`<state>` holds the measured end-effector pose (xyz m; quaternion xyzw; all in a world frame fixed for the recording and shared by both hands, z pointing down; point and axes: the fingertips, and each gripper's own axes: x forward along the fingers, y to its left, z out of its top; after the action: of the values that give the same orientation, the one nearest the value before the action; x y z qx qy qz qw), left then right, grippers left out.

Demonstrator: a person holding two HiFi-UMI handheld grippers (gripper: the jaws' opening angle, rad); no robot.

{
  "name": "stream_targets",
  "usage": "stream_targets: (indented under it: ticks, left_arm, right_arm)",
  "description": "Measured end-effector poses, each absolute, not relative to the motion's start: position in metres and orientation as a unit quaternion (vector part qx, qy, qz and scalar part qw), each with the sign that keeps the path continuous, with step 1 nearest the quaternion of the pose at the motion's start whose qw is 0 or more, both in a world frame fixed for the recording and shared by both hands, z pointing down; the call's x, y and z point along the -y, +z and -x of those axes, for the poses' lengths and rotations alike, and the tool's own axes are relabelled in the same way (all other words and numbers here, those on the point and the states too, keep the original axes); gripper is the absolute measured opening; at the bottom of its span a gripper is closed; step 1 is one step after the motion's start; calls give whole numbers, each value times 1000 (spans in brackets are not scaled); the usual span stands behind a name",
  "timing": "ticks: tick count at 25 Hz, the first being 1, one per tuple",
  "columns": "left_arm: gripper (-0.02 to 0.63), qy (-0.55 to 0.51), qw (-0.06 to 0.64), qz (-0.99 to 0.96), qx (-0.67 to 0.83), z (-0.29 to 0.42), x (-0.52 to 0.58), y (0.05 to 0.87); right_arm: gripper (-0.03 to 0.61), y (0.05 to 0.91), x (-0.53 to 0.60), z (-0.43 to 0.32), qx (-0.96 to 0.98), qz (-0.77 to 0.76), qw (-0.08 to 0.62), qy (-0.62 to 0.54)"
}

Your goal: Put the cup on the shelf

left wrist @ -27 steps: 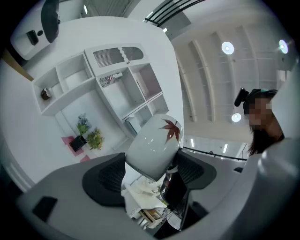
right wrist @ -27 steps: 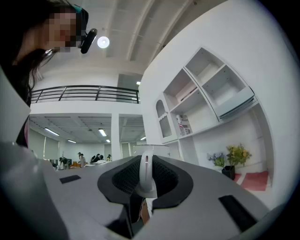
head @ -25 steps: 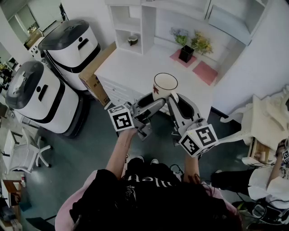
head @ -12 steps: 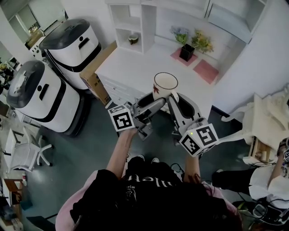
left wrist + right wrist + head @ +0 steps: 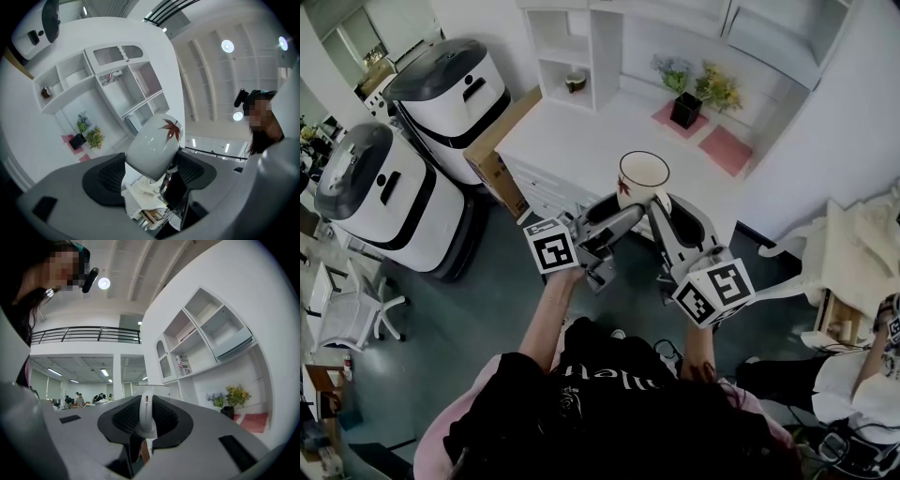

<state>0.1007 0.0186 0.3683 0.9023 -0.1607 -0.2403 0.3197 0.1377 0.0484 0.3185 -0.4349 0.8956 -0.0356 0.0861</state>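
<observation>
Holding the cup (image 5: 643,178) together, both tools meet in front of the person. The left gripper (image 5: 617,217) has its jaws spread wide around the round body and pressing on both sides, and the right gripper (image 5: 664,211) is closed tight on the thin handle (image 5: 145,411). The cup is upright — over the near part of the white counter (image 5: 581,131). Farther back stands the shelf (image 5: 567,42), with a small bowl (image 5: 575,82) in one compartment.
</observation>
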Motion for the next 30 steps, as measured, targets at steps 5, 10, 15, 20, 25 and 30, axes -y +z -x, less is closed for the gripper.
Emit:
stream_targets:
  ticks: [5, 10, 15, 20, 25, 30]
  left_arm:
    - [344, -241, 321, -901, 168, -111, -25, 371]
    - [344, -236, 328, -898, 173, -118, -25, 376]
    - [344, -235, 328, -898, 176, -122, -18, 375]
    - [344, -233, 322, -901, 172, -119, -5, 371]
    - [344, -237, 324, -901, 162, -107, 20, 374]
    - [344, -238, 329, -902, 147, -83, 64, 375]
  right_arm:
    - [89, 321, -54, -148, -898, 430, 88, -37]
    - [89, 326, -53, -156, -899, 428, 88, -45]
    - [89, 326, -46, -161, -899, 426, 91, -47]
    - [89, 321, -34, -158, -897, 429, 97, -42]
    - [89, 324, -10, -145, -894, 438, 91, -36]
    - [89, 325, 32, -119, -887, 452, 86, -31]
